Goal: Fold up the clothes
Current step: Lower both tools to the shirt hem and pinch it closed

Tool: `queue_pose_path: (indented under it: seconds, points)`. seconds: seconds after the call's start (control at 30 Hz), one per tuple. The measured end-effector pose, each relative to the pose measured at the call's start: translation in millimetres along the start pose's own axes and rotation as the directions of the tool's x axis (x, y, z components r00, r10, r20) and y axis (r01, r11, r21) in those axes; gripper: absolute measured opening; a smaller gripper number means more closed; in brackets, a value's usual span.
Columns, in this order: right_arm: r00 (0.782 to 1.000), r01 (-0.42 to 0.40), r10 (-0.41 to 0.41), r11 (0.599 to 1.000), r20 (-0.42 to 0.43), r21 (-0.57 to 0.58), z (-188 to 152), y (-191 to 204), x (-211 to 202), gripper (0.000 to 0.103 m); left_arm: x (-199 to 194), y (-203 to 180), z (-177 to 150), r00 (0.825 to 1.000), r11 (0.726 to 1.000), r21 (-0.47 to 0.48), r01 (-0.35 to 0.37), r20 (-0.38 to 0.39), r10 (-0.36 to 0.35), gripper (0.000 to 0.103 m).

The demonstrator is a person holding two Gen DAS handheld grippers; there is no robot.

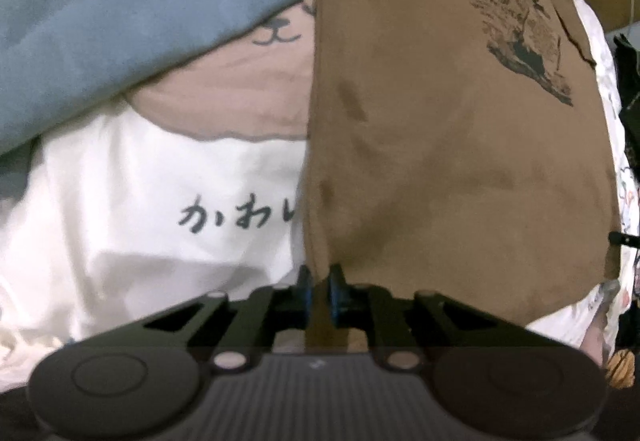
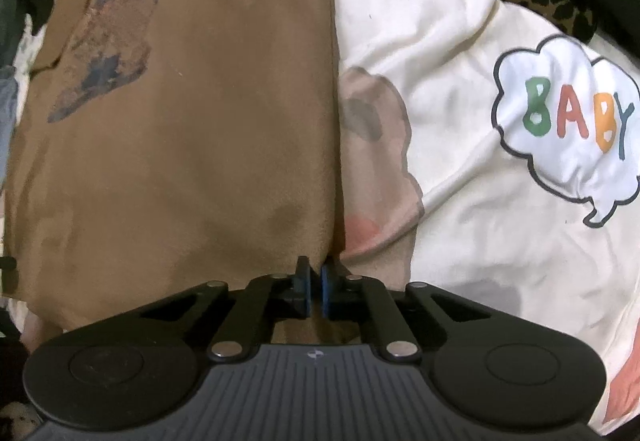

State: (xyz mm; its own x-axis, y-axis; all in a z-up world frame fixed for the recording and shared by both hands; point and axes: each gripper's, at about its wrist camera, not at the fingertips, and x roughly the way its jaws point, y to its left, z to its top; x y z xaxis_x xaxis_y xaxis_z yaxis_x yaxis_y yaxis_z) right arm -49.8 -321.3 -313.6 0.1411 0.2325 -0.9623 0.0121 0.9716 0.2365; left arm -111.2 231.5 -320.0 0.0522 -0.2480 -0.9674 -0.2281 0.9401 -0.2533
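The brown shirt (image 1: 460, 145) lies flat, already narrowed into a long panel, on a cream printed bedsheet (image 2: 460, 41), collar at the far end and chest print facing up. A blue garment (image 1: 120, 21) lies just beside it on the left, well clear of the hem.

The left gripper (image 1: 320, 291) has its fingers drawn nearly together, pinching the near-left corner of the hem; brown cloth shows between the blue pads. The right gripper (image 2: 315, 291) is likewise closed on the near-right corner, at the shirt's right edge.

Risks, as judged from this position:
- Either grip may have caught only the top layer, so the panel would open when lifted.
- The right fingers sit at the very edge, beside the sheet; they may have taken sheet fabric along with the shirt, dragging the bedding.
- Unequal lifting would skew the fold and leave the hem off-square against the collar.
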Motion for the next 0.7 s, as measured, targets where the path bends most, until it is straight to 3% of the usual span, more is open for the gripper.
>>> queue_pose_path:
  seconds: [0.23,0.6,0.7]
  points:
    - [1.0,0.023,-0.023,0.999,0.015,0.029,1,-9,-8,0.004,-12,14,-3,1.0,0.999,-0.048,-0.021,0.02,0.022,0.019]
    - [1.0,0.027,-0.028,0.998,0.014,0.056,-1,-12,-3,0.005,-6,10,-4,0.999,0.998,-0.059,-0.023,0.03,0.025,0.024]
    - [0.999,0.026,-0.027,0.998,0.017,0.054,-2,-13,-6,0.005,-8,7,-5,0.999,0.998,-0.064,-0.015,0.037,0.018,0.022]
